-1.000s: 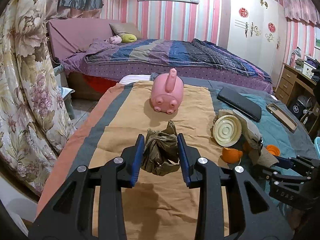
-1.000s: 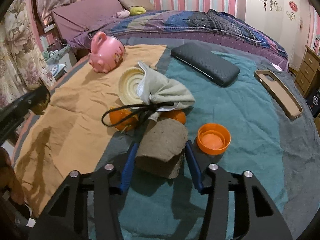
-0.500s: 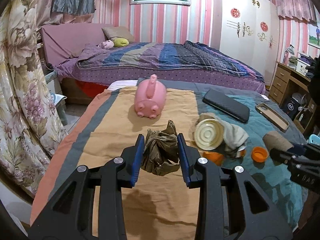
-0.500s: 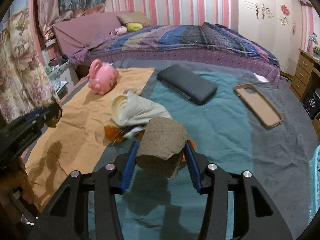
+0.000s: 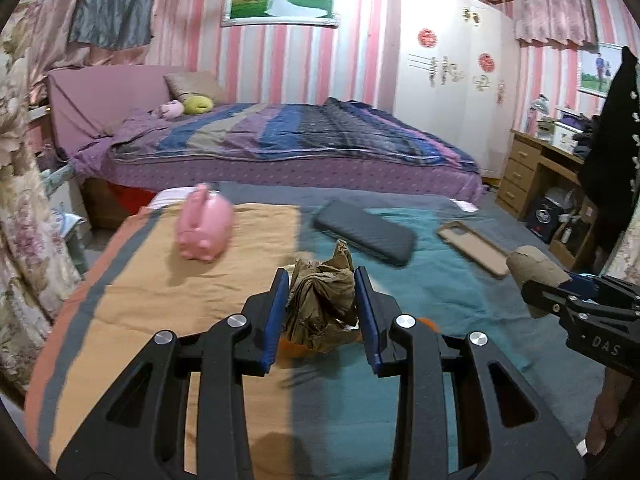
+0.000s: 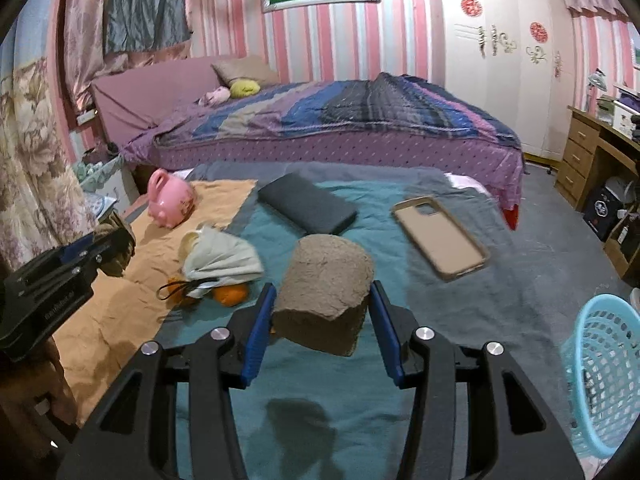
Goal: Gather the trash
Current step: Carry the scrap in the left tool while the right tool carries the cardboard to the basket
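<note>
Both loads are up and clear of the bed, so this looks like the carry-off step. Off the bed's right side stands a blue mesh basket, cut off by the frame edge; it looks like the drop spot, so the next move calls for swinging right and opening above its rim. The right tongs are clamped, partly closed, on a grey-brown cardboard roll. The left tongs pinch a crumpled brown paper wad between narrow-set blue pads. Orange peel scraps lie half buried under a pale cloth bundle; how many, I can't tell.
</note>
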`<move>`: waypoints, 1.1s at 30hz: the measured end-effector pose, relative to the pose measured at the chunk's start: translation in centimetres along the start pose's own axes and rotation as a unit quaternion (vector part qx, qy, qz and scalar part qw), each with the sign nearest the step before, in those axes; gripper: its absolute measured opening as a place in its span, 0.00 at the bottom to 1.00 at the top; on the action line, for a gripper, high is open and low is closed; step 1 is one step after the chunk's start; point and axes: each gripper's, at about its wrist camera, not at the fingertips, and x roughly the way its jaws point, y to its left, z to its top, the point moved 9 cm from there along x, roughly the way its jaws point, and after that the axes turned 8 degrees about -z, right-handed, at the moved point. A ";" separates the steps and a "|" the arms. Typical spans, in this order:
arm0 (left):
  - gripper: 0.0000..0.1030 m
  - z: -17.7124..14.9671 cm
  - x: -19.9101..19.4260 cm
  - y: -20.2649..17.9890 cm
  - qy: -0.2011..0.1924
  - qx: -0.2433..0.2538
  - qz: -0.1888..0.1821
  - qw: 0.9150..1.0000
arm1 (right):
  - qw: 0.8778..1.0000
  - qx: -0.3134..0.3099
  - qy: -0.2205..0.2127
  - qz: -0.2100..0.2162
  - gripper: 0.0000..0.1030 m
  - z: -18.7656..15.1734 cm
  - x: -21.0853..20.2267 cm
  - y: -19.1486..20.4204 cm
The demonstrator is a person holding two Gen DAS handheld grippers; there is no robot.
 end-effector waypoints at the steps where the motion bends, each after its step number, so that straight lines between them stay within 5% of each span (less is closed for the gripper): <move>1: 0.31 0.0 0.2 -0.7 0.001 0.002 -0.005 1.000 | 1.000 0.005 -0.002 -0.005 0.46 0.0 -0.3 -1.0; 19: 0.31 0.6 1.7 -19.5 0.006 0.069 -0.122 0.990 | 0.989 0.100 -0.029 -0.108 0.46 -2.5 -5.7 -21.8; 27: 0.31 1.0 1.6 -30.1 0.000 0.098 -0.206 0.974 | 0.969 0.146 -0.045 -0.196 0.46 -3.9 -8.3 -30.3; 33: 0.31 0.0 2.0 -35.9 0.009 0.128 -0.245 0.961 | 0.960 0.182 -0.042 -0.210 0.47 -5.2 -9.3 -34.3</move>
